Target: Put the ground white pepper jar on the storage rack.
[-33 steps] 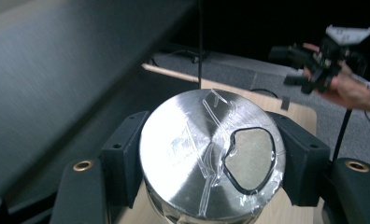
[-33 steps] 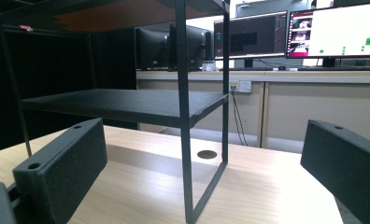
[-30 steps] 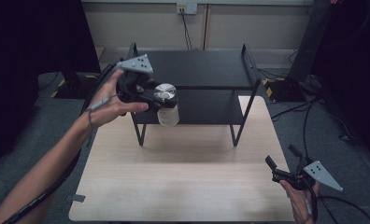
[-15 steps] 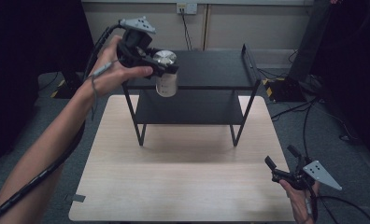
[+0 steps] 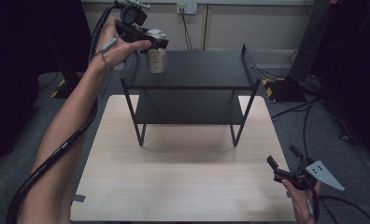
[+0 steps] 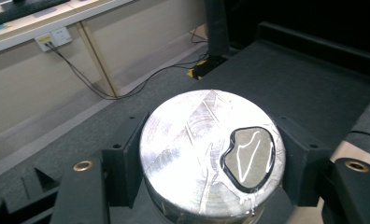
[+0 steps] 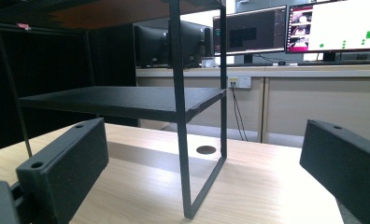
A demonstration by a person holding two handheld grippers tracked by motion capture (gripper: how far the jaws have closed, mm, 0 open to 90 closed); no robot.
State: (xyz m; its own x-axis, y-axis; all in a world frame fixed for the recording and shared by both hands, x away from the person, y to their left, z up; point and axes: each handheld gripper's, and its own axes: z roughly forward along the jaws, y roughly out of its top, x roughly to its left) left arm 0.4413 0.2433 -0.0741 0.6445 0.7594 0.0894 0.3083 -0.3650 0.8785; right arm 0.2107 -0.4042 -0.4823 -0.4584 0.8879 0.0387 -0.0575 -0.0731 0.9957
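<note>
Gripping one can (image 5: 156, 59) (one shelf (image 5: 197, 70))

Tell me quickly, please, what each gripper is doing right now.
Left gripper: shut on the silver can, held above the black shelf.
Right gripper: open, holding nothing, low over the wooden table.

My left arm reaches far forward, nearly straight, wrist cocked, and my left black two-jaw gripper (image 5: 151, 43) is clamped tight on something held between its pads (image 6: 127, 161) (cable trailing back along my forearm). My right hand sits low and close, and my right black two-jaw gripper (image 5: 284, 163) has its jaws spread wide with nothing between them.
</note>
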